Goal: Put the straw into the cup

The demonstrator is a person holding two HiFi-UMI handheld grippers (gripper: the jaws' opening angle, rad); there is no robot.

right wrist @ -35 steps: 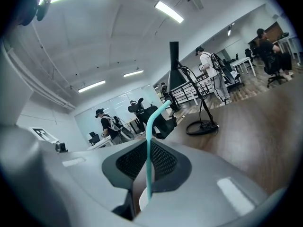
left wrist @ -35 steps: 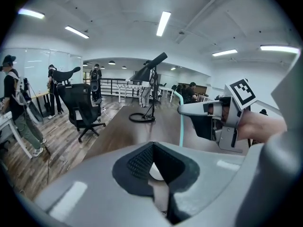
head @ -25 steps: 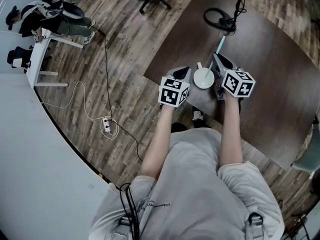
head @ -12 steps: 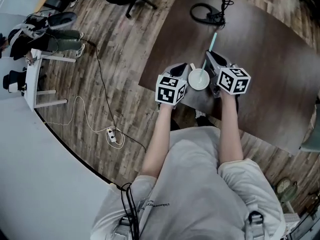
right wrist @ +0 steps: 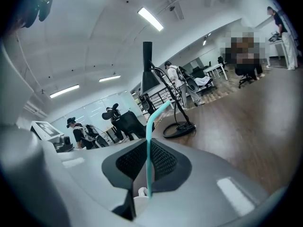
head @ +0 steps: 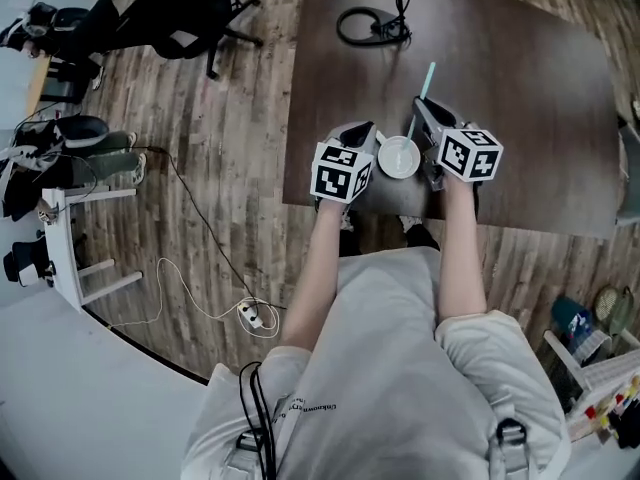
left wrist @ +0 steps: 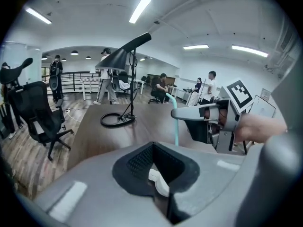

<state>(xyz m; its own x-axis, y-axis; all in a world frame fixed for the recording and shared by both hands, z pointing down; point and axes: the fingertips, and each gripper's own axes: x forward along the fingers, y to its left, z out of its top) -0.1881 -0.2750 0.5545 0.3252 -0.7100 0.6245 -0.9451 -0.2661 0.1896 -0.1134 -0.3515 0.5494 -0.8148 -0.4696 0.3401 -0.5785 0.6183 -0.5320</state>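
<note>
Straw (head: 424,90) tilted closer to cup (head: 398,156), pinched between right gripper (right wrist: 142,171) jaws.

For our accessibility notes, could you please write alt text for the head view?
Seen from above, a person stands at a dark table: the right gripper holds a teal straw slanting down to a white cup, which the left gripper grips.

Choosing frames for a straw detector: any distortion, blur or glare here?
Head view: sharp, evenly lit, straw thin but clear. Right gripper view: strong fisheye bending, bright ceiling strips, straw crisp. Left gripper view: same fisheye, dark corners, near foreground soft.
</note>
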